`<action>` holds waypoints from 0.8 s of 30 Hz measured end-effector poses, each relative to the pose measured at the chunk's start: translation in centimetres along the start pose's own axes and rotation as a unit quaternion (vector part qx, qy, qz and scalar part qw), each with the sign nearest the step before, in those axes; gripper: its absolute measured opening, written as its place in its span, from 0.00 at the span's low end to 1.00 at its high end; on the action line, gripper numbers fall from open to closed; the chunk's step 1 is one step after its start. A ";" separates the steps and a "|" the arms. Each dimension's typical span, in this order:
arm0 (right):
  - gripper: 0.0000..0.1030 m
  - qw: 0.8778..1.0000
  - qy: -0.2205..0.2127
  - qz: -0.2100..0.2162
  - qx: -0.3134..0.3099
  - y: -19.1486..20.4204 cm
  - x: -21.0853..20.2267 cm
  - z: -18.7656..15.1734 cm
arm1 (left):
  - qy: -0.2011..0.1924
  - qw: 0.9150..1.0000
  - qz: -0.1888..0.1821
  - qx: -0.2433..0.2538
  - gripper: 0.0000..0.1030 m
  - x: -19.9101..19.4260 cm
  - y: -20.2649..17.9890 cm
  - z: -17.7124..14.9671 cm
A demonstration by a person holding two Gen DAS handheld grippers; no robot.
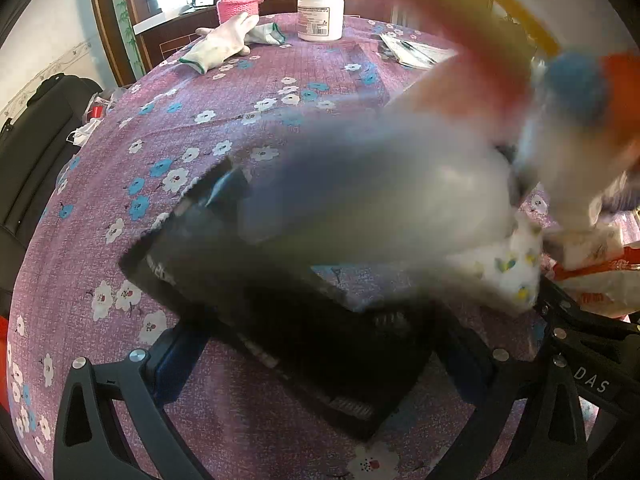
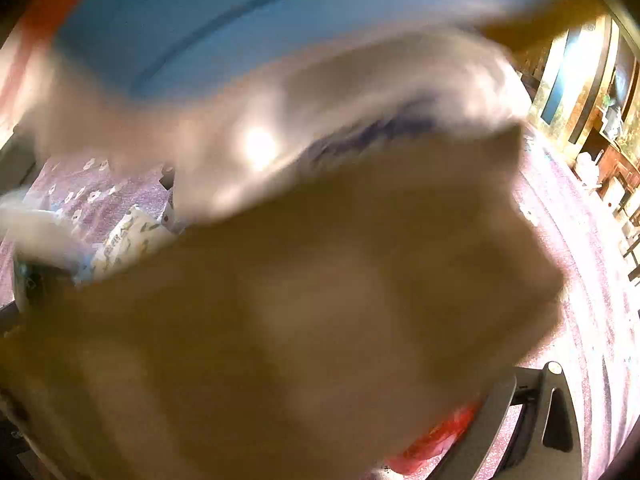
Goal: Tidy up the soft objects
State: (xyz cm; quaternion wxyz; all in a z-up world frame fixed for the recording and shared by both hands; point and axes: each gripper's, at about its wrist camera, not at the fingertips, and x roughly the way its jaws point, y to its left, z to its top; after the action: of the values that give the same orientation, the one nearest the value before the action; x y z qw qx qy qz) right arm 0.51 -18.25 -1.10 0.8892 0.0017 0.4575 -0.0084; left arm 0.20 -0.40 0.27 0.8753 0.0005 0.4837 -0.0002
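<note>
In the left wrist view a blurred grey and black object (image 1: 320, 216) sweeps across the purple flowered tablecloth (image 1: 168, 128), hiding my left gripper's fingertips; only the finger bases (image 1: 132, 392) show. A white patterned soft pack (image 1: 508, 268) lies at the right, under a blurred orange, white and blue soft thing (image 1: 572, 80). In the right wrist view a blurred tan soft object (image 2: 320, 300) fills the frame right in front of the right gripper, with only one finger (image 2: 532, 412) showing. A blue container (image 2: 224, 20) is above, and the white patterned pack (image 2: 128, 240) lies at the left.
White gloves (image 1: 224, 44), a pink knitted flask (image 1: 238, 0), a white jar (image 1: 320, 14) and papers (image 1: 412, 50) sit at the far table edge. A black chair (image 1: 36, 136) stands left. A red and white plastic bag (image 1: 600, 280) lies at the right.
</note>
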 end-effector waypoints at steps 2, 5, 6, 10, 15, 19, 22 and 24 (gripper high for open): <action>0.99 1.000 0.000 0.000 0.000 -0.2 0.0 0.0 | 0.000 1.000 0.000 0.000 1.00 0.0 -0.1 0.0; 0.99 1.000 0.000 0.000 0.000 -0.4 -0.2 0.1 | 0.000 1.000 0.000 0.000 1.00 -0.1 -0.1 0.0; 0.99 1.000 0.000 0.000 0.000 -0.4 -0.2 0.1 | 0.000 1.000 0.000 0.000 1.00 0.0 -0.1 0.1; 0.99 1.000 0.000 0.000 0.000 -0.4 -0.2 0.1 | 0.000 1.000 0.000 0.000 1.00 0.0 -0.2 0.1; 0.99 1.000 0.000 0.000 0.000 -0.4 -0.2 0.1 | 0.000 1.000 0.000 0.000 1.00 0.0 -0.2 0.1; 0.99 1.000 0.000 0.000 0.000 -0.4 -0.2 0.1 | 0.000 1.000 0.000 0.000 1.00 0.0 -0.1 0.1; 0.99 1.000 0.000 0.000 0.000 -0.1 0.2 0.0 | 0.000 1.000 0.000 0.000 1.00 0.0 -0.2 0.1; 0.99 1.000 0.000 0.000 0.000 -0.1 0.2 0.1 | 0.000 1.000 0.000 0.000 1.00 0.0 -0.2 0.1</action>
State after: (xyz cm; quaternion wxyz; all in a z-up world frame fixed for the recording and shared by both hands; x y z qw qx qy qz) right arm 0.67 -18.39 -1.22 0.8892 0.0018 0.4574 -0.0083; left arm 0.29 -0.57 0.33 0.8752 0.0002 0.4838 -0.0002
